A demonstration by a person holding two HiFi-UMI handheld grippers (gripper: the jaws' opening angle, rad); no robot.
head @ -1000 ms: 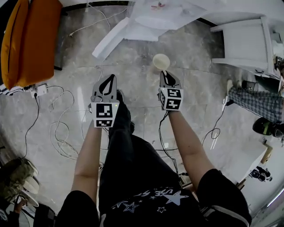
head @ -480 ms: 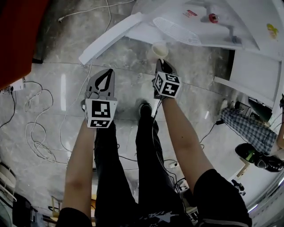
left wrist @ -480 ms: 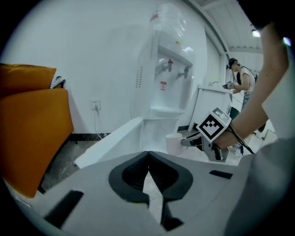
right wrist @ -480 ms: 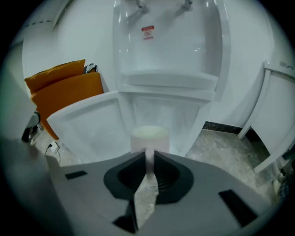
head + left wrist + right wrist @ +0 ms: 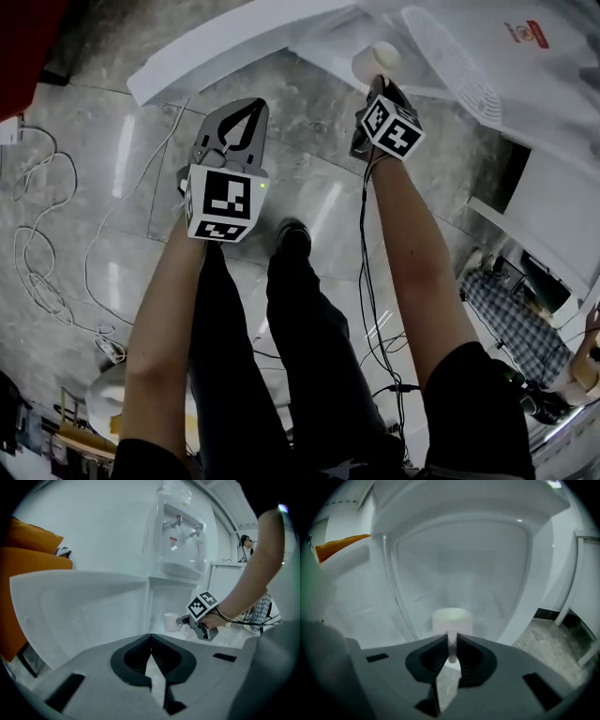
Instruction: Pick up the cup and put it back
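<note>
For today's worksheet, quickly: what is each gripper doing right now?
Left gripper: closed, empty.
Right gripper: closed on the handle of the small white cup.

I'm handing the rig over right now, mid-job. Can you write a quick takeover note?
Left claw: shut, empty, facing the open door.
Right claw: shut on the handle of the cup.
Cup: upright, at the open cabinet compartment under the water dispenser; can't tell whether it touches the shelf.
Done: cup picked up.
Left: probably set it down inside, open the right claw, withdraw.
</note>
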